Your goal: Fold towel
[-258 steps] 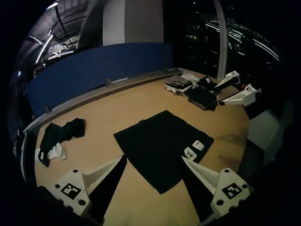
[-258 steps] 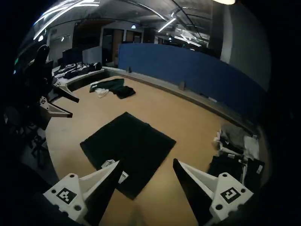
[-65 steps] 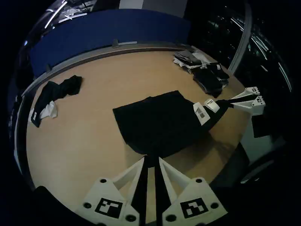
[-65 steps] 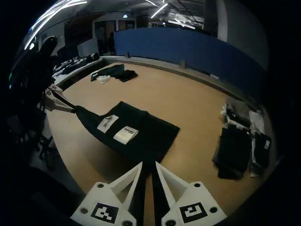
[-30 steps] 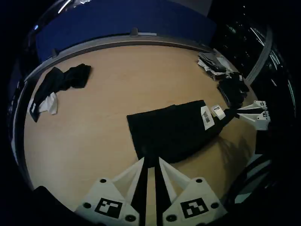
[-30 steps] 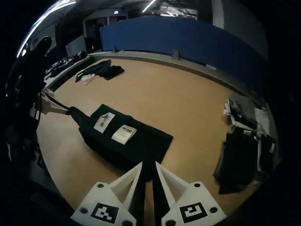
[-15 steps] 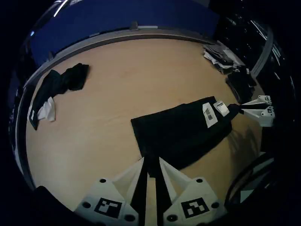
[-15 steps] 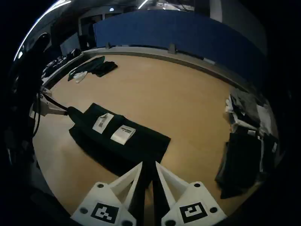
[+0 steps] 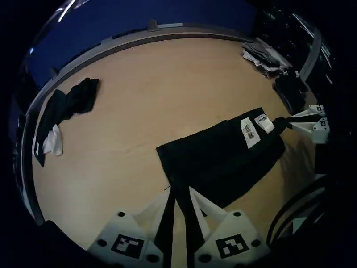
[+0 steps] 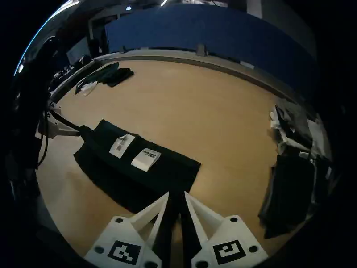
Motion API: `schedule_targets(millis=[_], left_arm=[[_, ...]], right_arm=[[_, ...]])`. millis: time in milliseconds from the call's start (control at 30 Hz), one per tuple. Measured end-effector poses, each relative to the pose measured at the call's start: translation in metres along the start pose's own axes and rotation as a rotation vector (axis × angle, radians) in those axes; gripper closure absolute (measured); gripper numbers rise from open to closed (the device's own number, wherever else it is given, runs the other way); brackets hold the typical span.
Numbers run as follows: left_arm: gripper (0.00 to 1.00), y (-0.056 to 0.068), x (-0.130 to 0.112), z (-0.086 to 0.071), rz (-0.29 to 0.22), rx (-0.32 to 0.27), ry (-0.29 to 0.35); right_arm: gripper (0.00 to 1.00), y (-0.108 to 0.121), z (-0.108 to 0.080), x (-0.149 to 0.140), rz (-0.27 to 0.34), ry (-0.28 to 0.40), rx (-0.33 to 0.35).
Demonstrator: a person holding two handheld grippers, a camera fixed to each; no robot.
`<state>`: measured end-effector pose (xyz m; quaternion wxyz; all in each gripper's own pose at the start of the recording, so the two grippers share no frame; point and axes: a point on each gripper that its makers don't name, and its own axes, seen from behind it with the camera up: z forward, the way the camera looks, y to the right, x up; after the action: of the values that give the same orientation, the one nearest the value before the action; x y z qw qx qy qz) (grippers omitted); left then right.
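A dark towel (image 9: 218, 156) lies half doubled over on the wooden table (image 9: 134, 102), two white labels facing up near one corner. My left gripper (image 9: 180, 193) is shut on one lifted corner of it at the bottom of the left gripper view. The right gripper (image 9: 296, 124) shows farther off there, pinching the other lifted corner. In the right gripper view the towel (image 10: 138, 165) stretches from my right gripper (image 10: 175, 199), shut on its near corner, over to the left gripper (image 10: 73, 128) at the far left, which holds the opposite corner. The lifted edge hangs just above the layer beneath.
A crumpled dark and white cloth (image 9: 62, 111) lies at the table's far left. Folded dark and grey cloths (image 10: 294, 169) are stacked along the right side. A blue partition (image 10: 214, 31) runs behind the table (image 10: 214, 111). Desks with monitors stand beyond.
Both grippers have carried the held edge farther across the towel, so the upper layer now covers more of the lower one. Both stay shut on their corners.
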<state>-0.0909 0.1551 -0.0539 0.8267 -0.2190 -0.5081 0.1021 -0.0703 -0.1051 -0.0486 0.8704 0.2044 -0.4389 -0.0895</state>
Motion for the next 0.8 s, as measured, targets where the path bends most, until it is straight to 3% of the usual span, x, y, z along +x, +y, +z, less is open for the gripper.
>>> schedule_targets(millis=[500, 800], left_arm=[[0.83, -0.004, 0.005, 0.014, -0.017, -0.009, -0.005], [0.75, -0.01, 0.004, 0.02, -0.015, 0.008, -0.012]], right_arm=[[0.9, 0.01, 0.015, 0.005, -0.004, -0.002, -0.012], [0.81, 0.017, 0.025, 0.004, -0.041, -0.028, -0.043]])
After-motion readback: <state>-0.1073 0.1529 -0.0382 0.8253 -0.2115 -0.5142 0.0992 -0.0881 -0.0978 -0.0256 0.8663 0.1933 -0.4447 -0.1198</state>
